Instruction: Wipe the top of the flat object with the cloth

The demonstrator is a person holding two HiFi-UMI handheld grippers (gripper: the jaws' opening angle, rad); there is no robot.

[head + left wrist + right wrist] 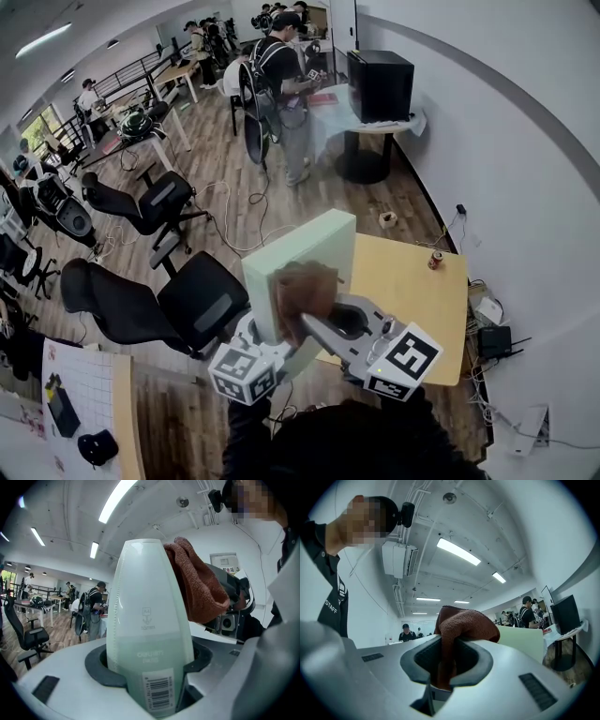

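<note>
Pale green and flat, the flat object (pixel 150 634) stands upright in the air. It is not lying on anything. The left tongs (pixel 149 672) are closed tight on its bottom edge, one jaw on each side. A small label with black bars shows near that edge.

The right tongs (pixel 446 660) are closed on a brown cloth (pixel 461 623). The cloth is bunched up and puffs out over the jaws. In the head view the cloth lies against the wide face of the flat object, about halfway up. The right tongs reach in from the right side.

Both tongs are held up high, close to the person's chest. Seen from the head, the flat object is in front of the left edge of the yellow desk (pixel 412 281). A small red can (pixel 435 260) stands near the far right corner of the desk. A black chair (pixel 192 305) stands on the wood floor, left of the desk.
</note>
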